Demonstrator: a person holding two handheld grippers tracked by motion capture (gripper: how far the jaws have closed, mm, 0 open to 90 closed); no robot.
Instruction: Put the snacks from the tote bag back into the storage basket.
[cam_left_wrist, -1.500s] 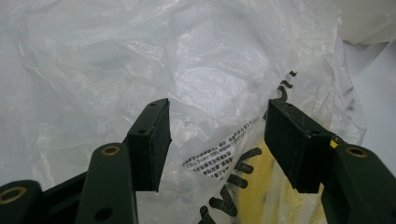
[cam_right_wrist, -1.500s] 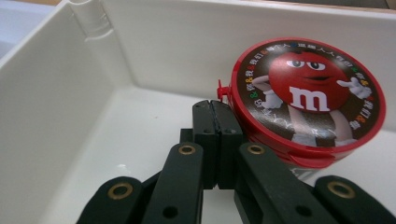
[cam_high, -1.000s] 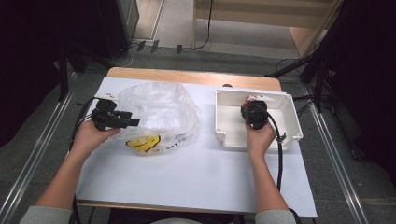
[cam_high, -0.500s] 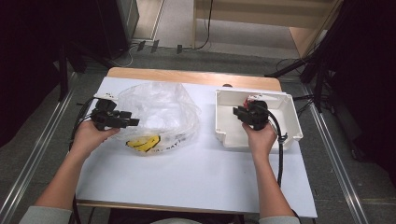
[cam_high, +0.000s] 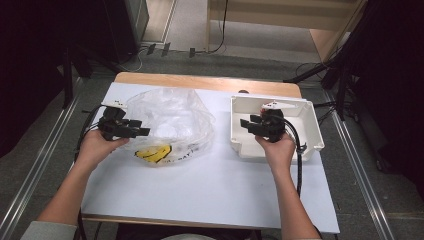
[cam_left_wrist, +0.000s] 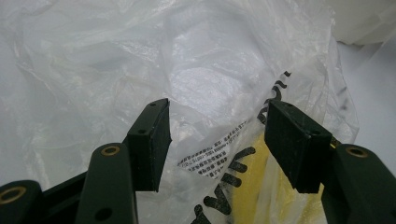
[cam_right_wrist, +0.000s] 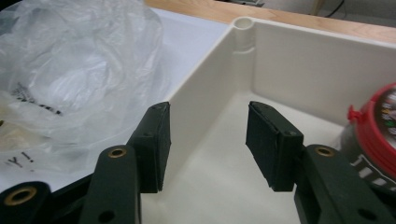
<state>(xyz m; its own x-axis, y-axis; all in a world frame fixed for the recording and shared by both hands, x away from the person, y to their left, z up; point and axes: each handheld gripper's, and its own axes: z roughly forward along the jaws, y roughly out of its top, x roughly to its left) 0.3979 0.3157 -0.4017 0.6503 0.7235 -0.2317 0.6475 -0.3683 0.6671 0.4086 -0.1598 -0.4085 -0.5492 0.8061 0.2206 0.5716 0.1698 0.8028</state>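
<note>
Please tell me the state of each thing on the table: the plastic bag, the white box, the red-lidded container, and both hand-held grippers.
Plastic bag: crumpled, lying on the table.
White box: open-topped, upright.
Red-lidded container: inside the box, lid on.
Left hand-held gripper: open, at the bag.
Right hand-held gripper: jaws have just been opening, nothing between them.

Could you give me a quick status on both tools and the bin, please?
Right tool open, jaws just opening, nothing between them. Red-lidded container sits in white bin. Left tool open at plastic bag.
</note>
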